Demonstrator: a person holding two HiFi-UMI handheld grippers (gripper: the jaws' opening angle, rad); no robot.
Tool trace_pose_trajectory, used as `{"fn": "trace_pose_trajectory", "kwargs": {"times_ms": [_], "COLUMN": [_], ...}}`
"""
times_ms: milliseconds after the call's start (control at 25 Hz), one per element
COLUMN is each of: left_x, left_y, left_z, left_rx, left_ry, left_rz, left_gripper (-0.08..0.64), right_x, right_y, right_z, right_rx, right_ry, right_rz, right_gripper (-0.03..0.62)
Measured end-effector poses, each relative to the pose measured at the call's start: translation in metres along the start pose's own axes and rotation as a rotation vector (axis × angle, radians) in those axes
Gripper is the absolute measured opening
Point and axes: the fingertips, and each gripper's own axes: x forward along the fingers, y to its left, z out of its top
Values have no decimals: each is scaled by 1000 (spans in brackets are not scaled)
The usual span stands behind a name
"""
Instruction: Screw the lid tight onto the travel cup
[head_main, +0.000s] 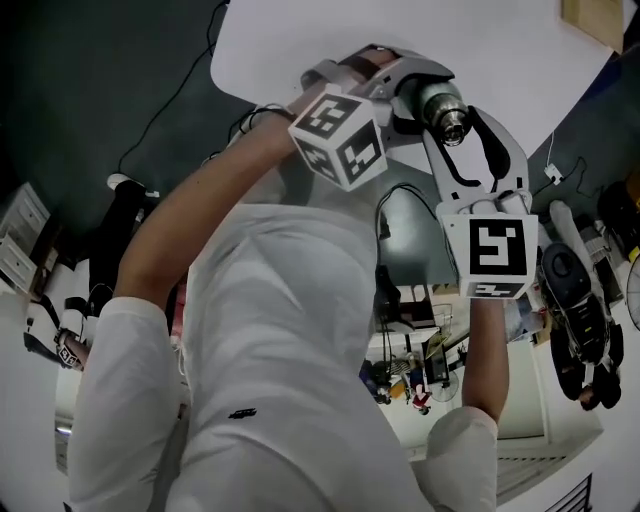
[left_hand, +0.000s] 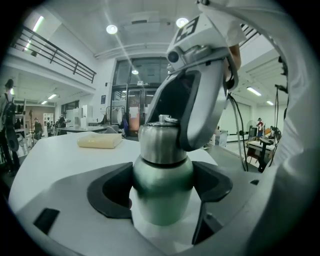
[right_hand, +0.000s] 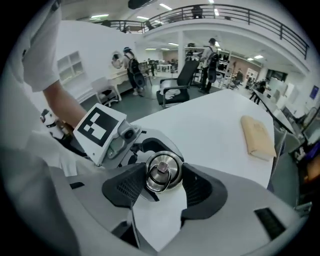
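We see the travel cup (left_hand: 162, 185) upright, long axis vertical, lid (right_hand: 162, 171) uppermost, held by the tabletop's (right_hand: 210, 125) near edge; our left gripper (left_hand: 162, 192) clamps its green body; our right gripper (right_hand: 161, 181) grasps the steel lid from above, partly hiding it; a tan block (right_hand: 257, 137) lies well apart, near the far edge.

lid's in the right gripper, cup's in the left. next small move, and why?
Probably twist the right gripper clockwise. It pinches the lid from above, the left gripper clamps the green cup, and a dark seam between lid and cup suggests it isn't tight yet.
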Motion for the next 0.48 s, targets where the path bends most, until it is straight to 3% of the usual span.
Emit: {"fn": "trace_pose_trajectory", "kwargs": {"times_ms": [200, 360, 480], "left_x": [2, 1, -1], "left_y": [1, -1, 0], "left_z": [-2, -1, 3], "left_rx": [1, 2, 12], "left_ry": [4, 13, 13], "left_rz": [2, -8, -16], "left_gripper": [350, 348, 349], "right_x": [0, -14, -27], "right_y": [-3, -4, -5], "right_z": [2, 7, 17], "right_rx": [51, -11, -115], "right_ry": [-79, -89, -81], "right_rz": [-13, -11, -2], "right_gripper": [227, 264, 265]}}
